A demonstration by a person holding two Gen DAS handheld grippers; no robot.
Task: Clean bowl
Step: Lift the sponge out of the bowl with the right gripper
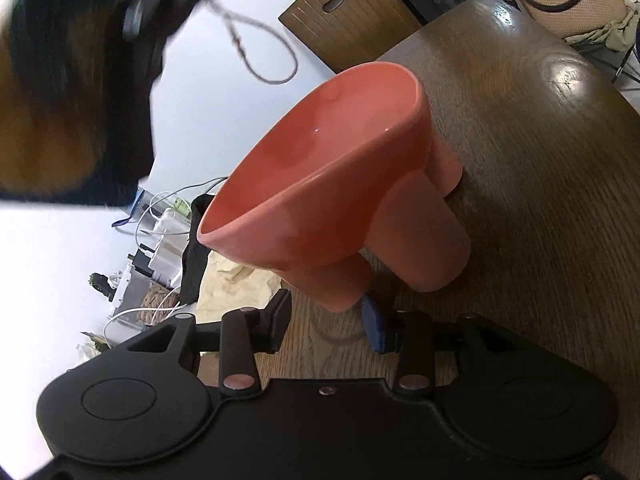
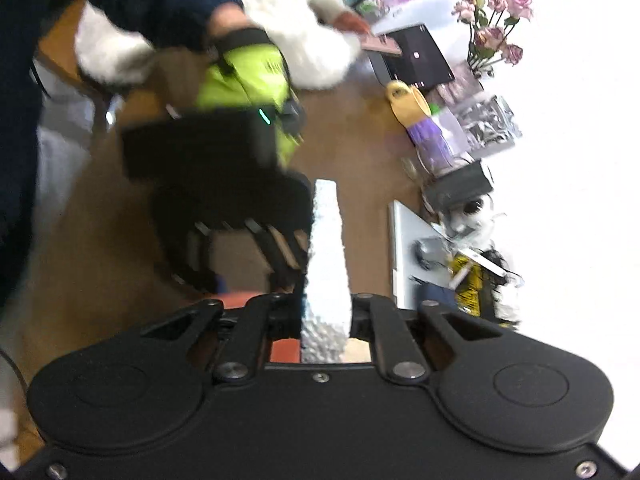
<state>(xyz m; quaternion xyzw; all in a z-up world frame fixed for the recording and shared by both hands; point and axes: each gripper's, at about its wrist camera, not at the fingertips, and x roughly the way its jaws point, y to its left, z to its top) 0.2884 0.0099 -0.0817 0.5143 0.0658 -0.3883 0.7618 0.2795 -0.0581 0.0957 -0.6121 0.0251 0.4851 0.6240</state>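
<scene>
A coral bowl (image 1: 320,152) with three stubby legs stands tilted in the left wrist view over a dark wooden table (image 1: 540,200). My left gripper (image 1: 328,326) is shut on the bowl's nearest leg, with a black pad on one side and a blue pad on the other. In the right wrist view my right gripper (image 2: 325,317) is shut on a white textured sponge (image 2: 326,256) that sticks out forward. Beyond it the other gripper (image 2: 224,208) shows, blurred, held by a hand in a green glove (image 2: 244,76). Only slivers of the bowl (image 2: 240,298) are visible there.
Cables, chargers and crumpled paper (image 1: 236,284) lie past the bowl. A slatted wooden chair seat (image 1: 344,12) is beyond the table edge. In the right wrist view a laptop (image 2: 412,256), clutter, purple flowers (image 2: 496,20) and a second person's white fluffy sleeve (image 2: 304,40) are visible.
</scene>
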